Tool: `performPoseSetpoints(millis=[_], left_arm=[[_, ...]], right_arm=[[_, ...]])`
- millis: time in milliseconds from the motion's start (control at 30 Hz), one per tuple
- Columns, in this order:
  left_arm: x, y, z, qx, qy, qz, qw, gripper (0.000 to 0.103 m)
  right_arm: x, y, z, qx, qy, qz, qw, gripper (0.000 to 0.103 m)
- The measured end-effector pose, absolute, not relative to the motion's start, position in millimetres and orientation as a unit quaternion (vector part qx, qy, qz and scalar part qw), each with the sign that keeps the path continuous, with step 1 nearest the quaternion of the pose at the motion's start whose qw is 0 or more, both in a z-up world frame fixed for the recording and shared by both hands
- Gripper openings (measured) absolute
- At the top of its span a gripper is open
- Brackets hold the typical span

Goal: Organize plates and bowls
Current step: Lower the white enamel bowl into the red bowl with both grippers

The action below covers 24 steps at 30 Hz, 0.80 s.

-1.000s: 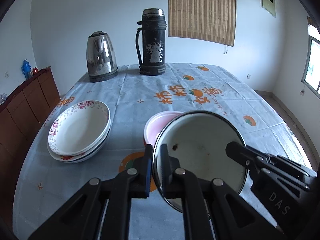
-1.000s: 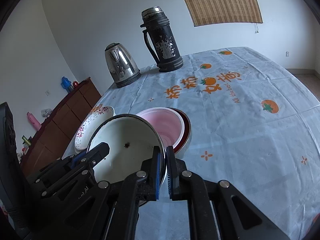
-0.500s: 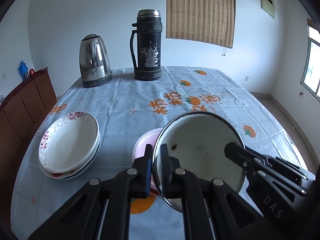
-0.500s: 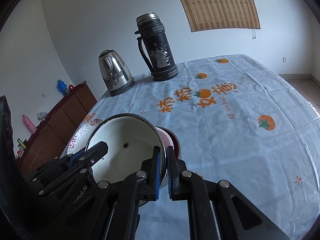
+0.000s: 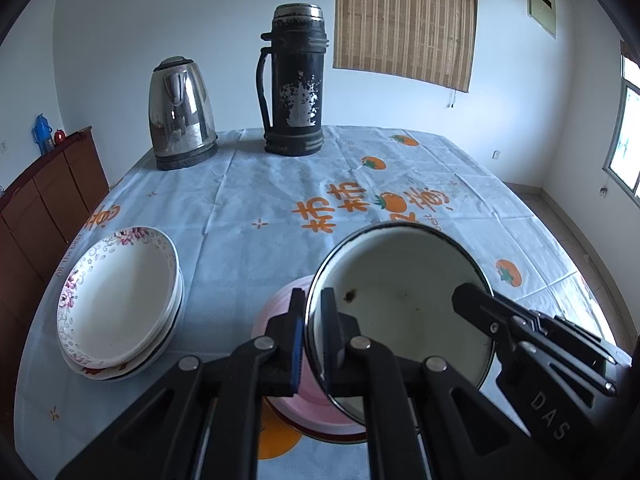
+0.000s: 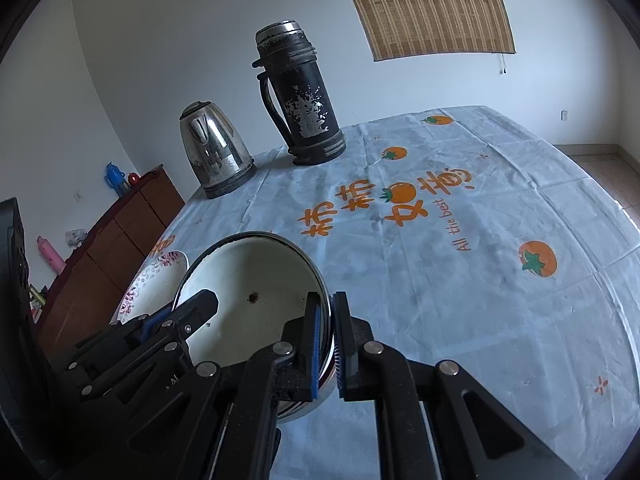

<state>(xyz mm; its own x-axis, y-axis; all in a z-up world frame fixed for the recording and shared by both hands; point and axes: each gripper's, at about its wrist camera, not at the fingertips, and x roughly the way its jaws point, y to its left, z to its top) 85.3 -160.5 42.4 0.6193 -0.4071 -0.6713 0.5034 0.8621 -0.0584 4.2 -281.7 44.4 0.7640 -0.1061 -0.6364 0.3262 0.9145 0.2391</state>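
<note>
Both grippers hold one white enamel bowl [image 5: 404, 312] with a dark metal rim, raised above the table [image 5: 256, 200].

Left gripper [image 5: 311, 332]: jaws clamped on the bowl's rim at its 9 o'clock side, one blue-padded finger outside the wall, the other inside.

Right gripper [image 6: 325, 344]: jaws pinched on the opposite rim, at 3 o'clock of the bowl in the right wrist view, one pad on each side of the wall. In the left wrist view the right gripper reaches the rim from 4 o'clock.

Bowl interior: off-white, with a small dark chip on the inner wall [image 6: 253, 299].

Directly below the held bowl, at about 7 o'clock of it in the left wrist view, sits a pink bowl [image 5: 280, 308], mostly hidden; whether the two touch cannot be told.

Stack of white plates with floral rims [image 5: 116, 300] lies on the table at 9 o'clock, well apart from the bowls.

Far end of the table, 12 o'clock: steel kettle [image 5: 182, 114] and black thermos flask [image 5: 294, 80], side by side and upright.

Tablecloth [image 6: 460, 260] is pale blue, with orange fruit prints and lettering.

A wooden cabinet [image 5: 44, 196] stands against the wall at 9 o'clock.
</note>
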Motion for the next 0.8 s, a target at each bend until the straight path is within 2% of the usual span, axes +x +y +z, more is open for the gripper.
performPoseSetpoints(millis=[800], left_arm=[[107.5,-165.5,25.0,0.060,0.367,-0.250,0.894,0.005]], right_arm=[[26.7,-284.8,25.6,0.163,0.333,-0.123,0.920,0.007]])
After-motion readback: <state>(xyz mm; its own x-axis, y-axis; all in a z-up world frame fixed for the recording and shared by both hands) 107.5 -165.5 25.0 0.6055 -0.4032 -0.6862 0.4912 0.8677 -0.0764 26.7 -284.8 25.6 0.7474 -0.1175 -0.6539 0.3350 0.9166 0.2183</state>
